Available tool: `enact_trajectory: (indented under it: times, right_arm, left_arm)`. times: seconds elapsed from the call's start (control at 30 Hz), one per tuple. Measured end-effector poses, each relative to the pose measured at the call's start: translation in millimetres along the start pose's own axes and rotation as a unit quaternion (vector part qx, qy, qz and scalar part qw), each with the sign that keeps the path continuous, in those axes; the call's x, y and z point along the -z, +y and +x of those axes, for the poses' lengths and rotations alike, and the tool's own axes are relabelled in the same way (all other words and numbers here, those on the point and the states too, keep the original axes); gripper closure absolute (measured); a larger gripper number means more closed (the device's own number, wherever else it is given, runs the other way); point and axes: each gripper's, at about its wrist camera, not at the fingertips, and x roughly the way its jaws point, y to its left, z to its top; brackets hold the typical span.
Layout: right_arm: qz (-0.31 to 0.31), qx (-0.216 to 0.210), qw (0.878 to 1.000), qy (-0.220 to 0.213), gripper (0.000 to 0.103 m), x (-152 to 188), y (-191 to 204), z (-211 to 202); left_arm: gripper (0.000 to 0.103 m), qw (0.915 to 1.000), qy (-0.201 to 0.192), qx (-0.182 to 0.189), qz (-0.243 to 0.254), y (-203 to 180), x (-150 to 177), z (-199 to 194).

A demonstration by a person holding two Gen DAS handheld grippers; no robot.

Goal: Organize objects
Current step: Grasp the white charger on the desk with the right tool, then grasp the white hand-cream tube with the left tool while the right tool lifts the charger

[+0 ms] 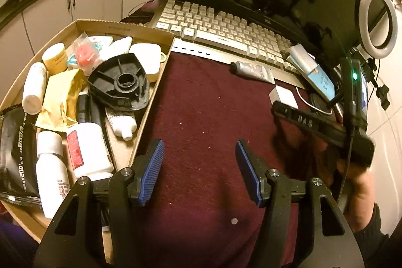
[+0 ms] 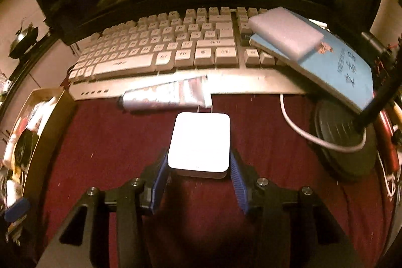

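A white charger block (image 2: 199, 142) lies on the maroon cloth in front of the keyboard (image 2: 150, 49). My right gripper (image 2: 198, 167) has its blue pads against the block's left and right sides, shut on it. In the left wrist view the same charger (image 1: 284, 96) shows at the right, with the right gripper's black body (image 1: 321, 127) and a hand behind it. My left gripper (image 1: 199, 155) stands open over bare cloth, with nothing between its fingers. A silver tube (image 2: 168, 94) lies along the keyboard's front edge.
A cardboard box (image 1: 152, 102) at the left holds several bottles, tubes, packets and a black plastic disc (image 1: 120, 82). A blue book (image 2: 334, 67) with a pale power bank (image 2: 286, 34) leans on the keyboard's right end. A white cable (image 2: 301, 132), round black base (image 2: 344, 142) and ring light (image 1: 378, 21) stand right.
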Motion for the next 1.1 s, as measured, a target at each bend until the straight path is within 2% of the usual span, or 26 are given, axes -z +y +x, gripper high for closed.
enact_trajectory:
  times: [0.17, 0.23, 0.4, 0.57, 0.73, 0.8, 0.93, 1.1]
  right_arm:
    - [-0.007, -0.019, 1.0, 0.007, 0.056, 20.0, -2.1, -15.9]
    - [-0.009, -0.026, 1.0, 0.008, 0.057, 28.5, -8.5, -23.8]
    - [-0.006, -0.032, 0.999, 0.004, 0.058, 38.8, -25.7, -39.2]
    - [0.008, -0.04, 0.999, -0.002, 0.058, 44.2, -47.3, -50.5]
    - [0.031, -0.037, 0.999, -0.01, 0.058, 48.3, -72.5, -55.8]
    - [0.028, -0.032, 0.999, -0.015, 0.058, 49.6, -76.2, -58.7]
    - [0.025, -0.04, 0.999, -0.015, 0.058, 49.7, -78.5, -57.9]
    - [0.021, -0.049, 0.999, -0.011, 0.058, 51.3, -80.4, -55.3]
  left_arm:
    - [0.044, 0.9997, 0.017, 0.007, 0.013, -7.2, -2.9, 1.0]
    - [0.044, 0.9991, 0.024, -0.003, 0.034, -15.2, -6.5, 0.7]
    - [0.044, 0.9958, 0.016, -0.01, 0.09, -38.6, -17.8, -2.8]
    - [0.044, 0.9935, 0.019, -0.012, 0.111, -54.5, -39.6, 8.5]
    - [0.044, 0.9917, 0.033, 0.015, 0.123, -65.1, -68.9, 34.8]
    - [0.044, 0.9893, 0.039, 0.011, 0.14, -69.7, -79.3, 49.8]
    - [0.044, 0.9822, 0.044, -0.02, 0.181, -77.8, -87.2, 77.2]
    - [0.044, 0.9766, 0.072, -0.001, 0.203, -86.7, -96.1, 107.2]
